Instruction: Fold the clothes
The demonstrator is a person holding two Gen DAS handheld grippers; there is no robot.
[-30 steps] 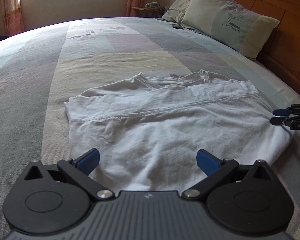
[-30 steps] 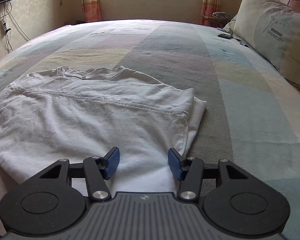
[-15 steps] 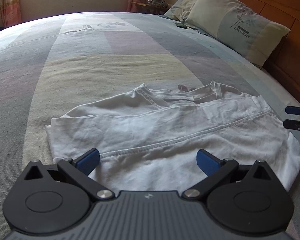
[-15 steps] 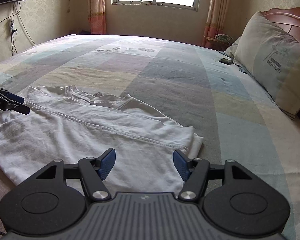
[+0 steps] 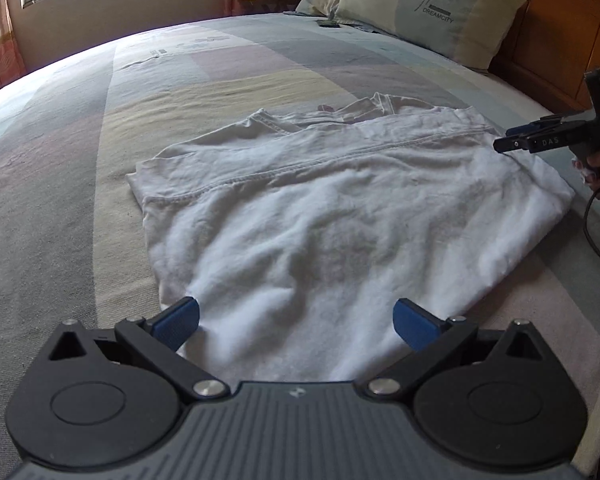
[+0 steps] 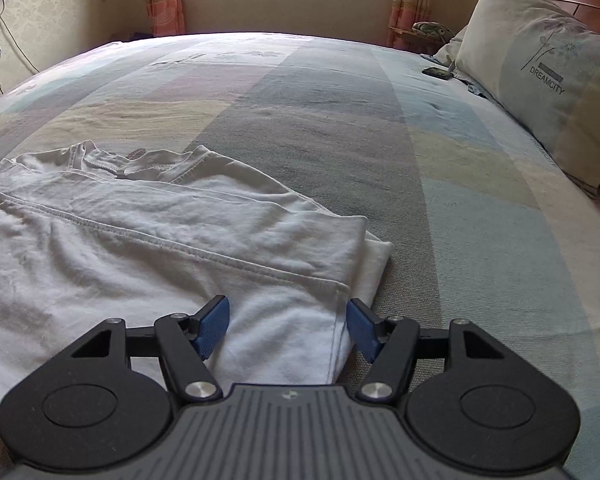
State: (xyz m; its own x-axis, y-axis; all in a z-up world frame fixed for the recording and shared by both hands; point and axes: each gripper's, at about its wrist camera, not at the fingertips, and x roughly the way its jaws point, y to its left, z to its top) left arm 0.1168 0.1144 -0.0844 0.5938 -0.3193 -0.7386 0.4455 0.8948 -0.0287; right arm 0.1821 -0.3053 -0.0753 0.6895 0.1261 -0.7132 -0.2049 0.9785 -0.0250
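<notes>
A white T-shirt (image 5: 340, 216) lies folded flat on the bed, with a stitched hem running across it and the collar at its far side. My left gripper (image 5: 296, 322) hovers open over the shirt's near edge; no cloth sits between its blue pads. My right gripper (image 6: 287, 326) is open above the shirt's near right corner (image 6: 340, 292), pads apart and clear of the fabric. In the left wrist view the right gripper (image 5: 508, 139) shows from the side at the shirt's right edge, held by a hand (image 5: 598, 164). The shirt (image 6: 140, 240) fills the left half of the right wrist view.
The striped bedspread (image 6: 340, 120) stretches far beyond the shirt. A pillow (image 5: 432, 12) leans on the wooden headboard (image 5: 560, 32) at the right. A dark phone (image 6: 438, 73) lies near the pillow (image 6: 540, 80). A cable (image 5: 592, 236) hangs from the right gripper.
My left gripper shifted over the shirt and rolled slightly, ending over its near edge. The right gripper's jaws widened a little, and the left gripper has left the right wrist view.
</notes>
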